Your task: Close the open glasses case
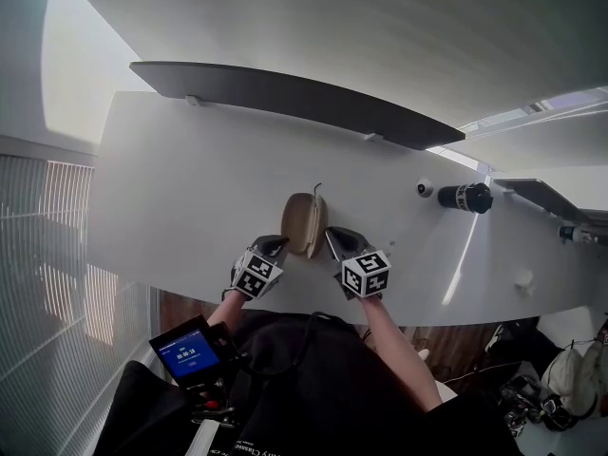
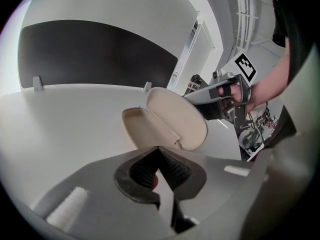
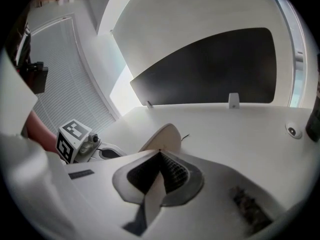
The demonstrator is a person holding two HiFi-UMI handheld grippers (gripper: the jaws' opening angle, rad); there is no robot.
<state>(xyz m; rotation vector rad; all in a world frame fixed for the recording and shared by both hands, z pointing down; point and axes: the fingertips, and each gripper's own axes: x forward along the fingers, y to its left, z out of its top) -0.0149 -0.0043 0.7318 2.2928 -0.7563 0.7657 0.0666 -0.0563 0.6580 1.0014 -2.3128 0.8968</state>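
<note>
Left gripper point(image 2: 159, 149): jaws closed tip to tip, nothing between them; the tips sit just beside the near end of the case point(image 2: 167, 124), and contact cannot be confirmed. Right gripper point(image 3: 160, 152): jaws likewise pressed together and empty, with the case rising directly behind the tips. In the left gripper view, the right gripper's tips lie against the outer face of the lid point(image 2: 180, 119), which stands part-way up and leans over the base point(image 2: 136, 130); the cream lining of both halves is visible and the case is not yet shut. In the head view, the case lies between the two grippers, the left one on its left side and the right one on its right. It is close to the near edge of the tabletop point(image 1: 180, 188) and roughly midway along that edge. A thin dark cord point(image 1: 316, 191) projects from the far end of the case. A long black panel point(image 1: 285, 93) runs along the far edge of the tabletop. A black cylinder point(image 1: 465, 198) and a small round object point(image 1: 425, 187) lie toward the right edge, well apart from the case. A device with a blue screen point(image 1: 190, 352) hangs on the person's front, below the near edge.
</note>
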